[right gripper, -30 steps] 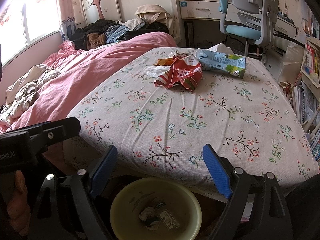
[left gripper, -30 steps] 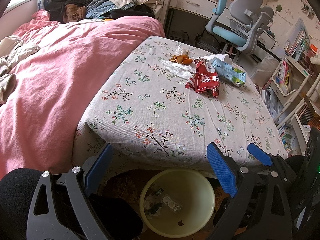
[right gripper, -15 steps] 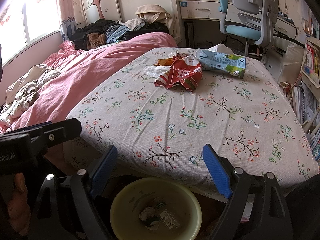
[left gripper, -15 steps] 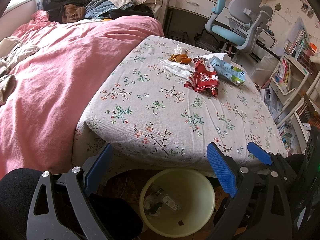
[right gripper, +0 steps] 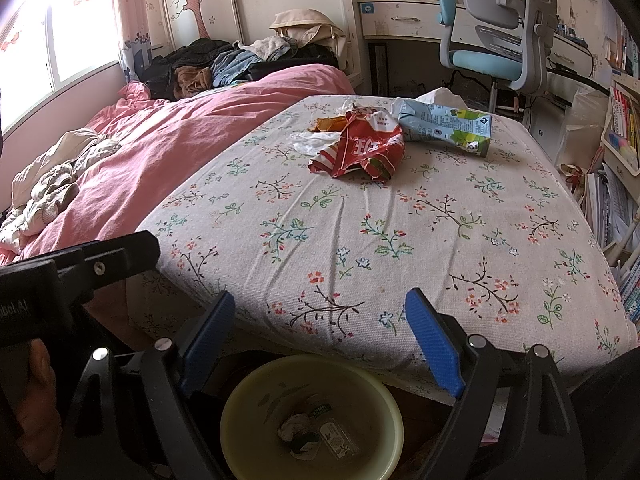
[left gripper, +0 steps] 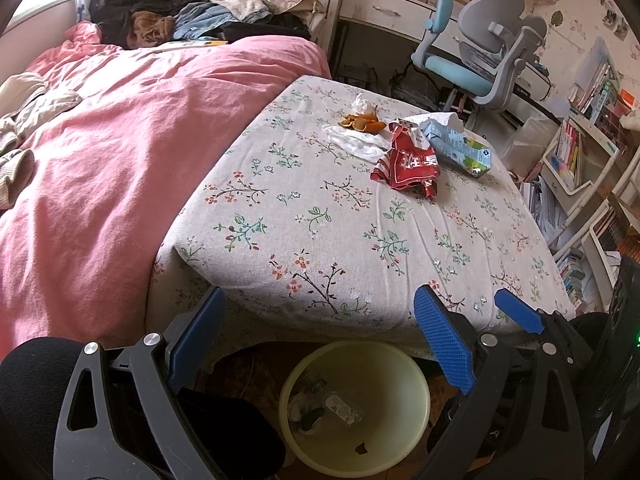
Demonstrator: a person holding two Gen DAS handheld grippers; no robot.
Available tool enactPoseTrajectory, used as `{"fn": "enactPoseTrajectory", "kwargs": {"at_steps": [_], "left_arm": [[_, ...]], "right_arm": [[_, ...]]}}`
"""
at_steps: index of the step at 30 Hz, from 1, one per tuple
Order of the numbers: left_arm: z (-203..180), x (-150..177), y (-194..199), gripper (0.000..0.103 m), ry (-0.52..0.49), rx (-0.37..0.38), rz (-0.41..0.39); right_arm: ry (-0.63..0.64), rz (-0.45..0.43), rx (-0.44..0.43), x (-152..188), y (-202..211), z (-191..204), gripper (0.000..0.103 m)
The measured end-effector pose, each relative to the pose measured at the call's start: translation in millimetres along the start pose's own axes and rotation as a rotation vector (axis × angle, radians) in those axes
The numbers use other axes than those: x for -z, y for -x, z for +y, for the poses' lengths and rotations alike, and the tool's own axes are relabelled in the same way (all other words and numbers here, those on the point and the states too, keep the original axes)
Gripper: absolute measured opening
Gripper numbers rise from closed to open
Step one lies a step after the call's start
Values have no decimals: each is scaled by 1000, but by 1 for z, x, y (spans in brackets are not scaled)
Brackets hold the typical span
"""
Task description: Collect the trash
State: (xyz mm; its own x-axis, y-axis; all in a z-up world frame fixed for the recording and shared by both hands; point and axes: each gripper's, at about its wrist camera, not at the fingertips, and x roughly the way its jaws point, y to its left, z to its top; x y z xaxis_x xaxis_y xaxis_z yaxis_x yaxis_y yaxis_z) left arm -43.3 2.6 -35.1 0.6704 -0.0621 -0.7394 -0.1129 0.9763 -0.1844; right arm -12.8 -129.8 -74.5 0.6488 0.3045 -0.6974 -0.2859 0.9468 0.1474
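Trash lies in a cluster on the far side of the floral bedsheet (left gripper: 320, 216): a crumpled red snack wrapper (left gripper: 408, 166) (right gripper: 360, 148), a blue-green carton (left gripper: 456, 148) (right gripper: 444, 124), orange peel (left gripper: 362, 122) (right gripper: 328, 123) and white tissue (left gripper: 354, 142) (right gripper: 312, 142). On the floor at the bed's near edge stands a pale yellow bin (left gripper: 392, 392) (right gripper: 256, 400) with a few scraps in it. My left gripper (left gripper: 320, 320) and right gripper (right gripper: 320, 312) hover side by side above the bin, both open and holding nothing, well short of the trash.
A pink duvet (left gripper: 120, 152) covers the bed's left half, with piled clothes (left gripper: 192, 20) at the head. A blue-grey desk chair (left gripper: 480, 60) and desk stand beyond the bed. Bookshelves (left gripper: 580, 152) line the right side. A hand (right gripper: 36, 400) grips the left tool.
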Motion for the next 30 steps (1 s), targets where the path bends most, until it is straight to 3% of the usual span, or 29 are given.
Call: {"fn": "enactPoseTrajectory", "kwargs": {"at_steps": [17, 24, 30], "left_arm": [[5, -2, 1, 92, 25, 13, -1], [30, -32, 14, 92, 93, -4, -77], [39, -65, -2, 92, 103, -26, -72]], "right_arm": [[3, -4, 0, 0, -1, 1, 83], [0, -56, -13, -13, 9, 0, 85], [-16, -76, -36, -36, 1, -8, 85]]}}
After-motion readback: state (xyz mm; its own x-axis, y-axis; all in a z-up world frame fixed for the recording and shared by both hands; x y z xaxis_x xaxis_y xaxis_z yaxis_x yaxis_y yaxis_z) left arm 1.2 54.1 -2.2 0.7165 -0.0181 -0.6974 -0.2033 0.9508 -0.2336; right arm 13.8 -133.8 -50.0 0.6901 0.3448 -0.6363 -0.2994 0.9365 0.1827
